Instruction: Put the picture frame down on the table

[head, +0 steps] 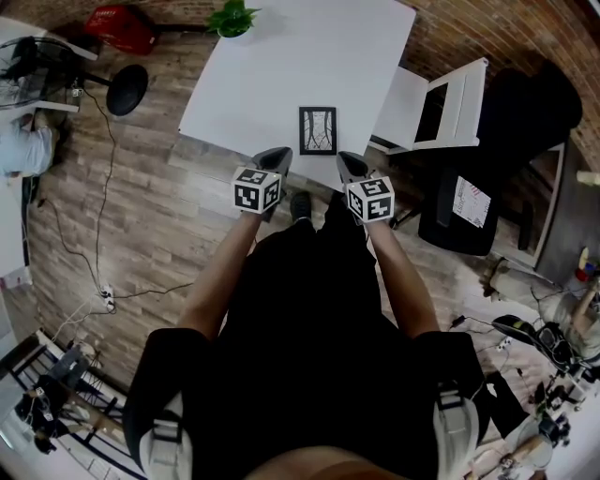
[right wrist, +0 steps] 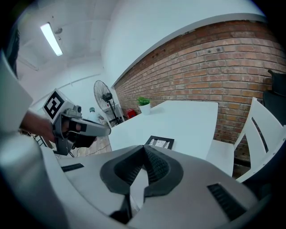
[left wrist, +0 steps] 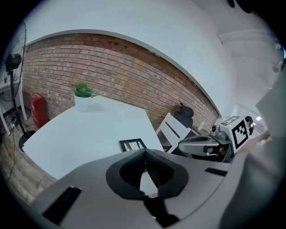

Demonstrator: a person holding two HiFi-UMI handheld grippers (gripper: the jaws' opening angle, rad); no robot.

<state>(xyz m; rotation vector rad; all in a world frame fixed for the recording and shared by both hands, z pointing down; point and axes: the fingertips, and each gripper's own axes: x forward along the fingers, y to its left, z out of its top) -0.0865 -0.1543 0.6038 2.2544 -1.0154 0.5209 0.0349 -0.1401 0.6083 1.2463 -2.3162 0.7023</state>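
1. The picture frame [head: 318, 130] lies flat on the white worktop [head: 281, 66], close to the near edge, roughly centred in front of the person.
2. The left hand-held gripper [head: 276, 156] is at that near edge, just left of the frame and not touching it. Its jaws are pressed together at the tips with nothing between them.
3. Same deal with the right hand-held gripper [head: 348, 163]: it's just right of the frame, clear of it, with its jaws closed tip to tip and empty.
4. Other stuff: a small potted plant [head: 232, 17] sits at the far edge of the worktop and a white chair [head: 436, 101] stands at its right side. A fan [right wrist: 106, 96] stands on the floor off to the left, and there's a brick wall [left wrist: 111, 76] behind.
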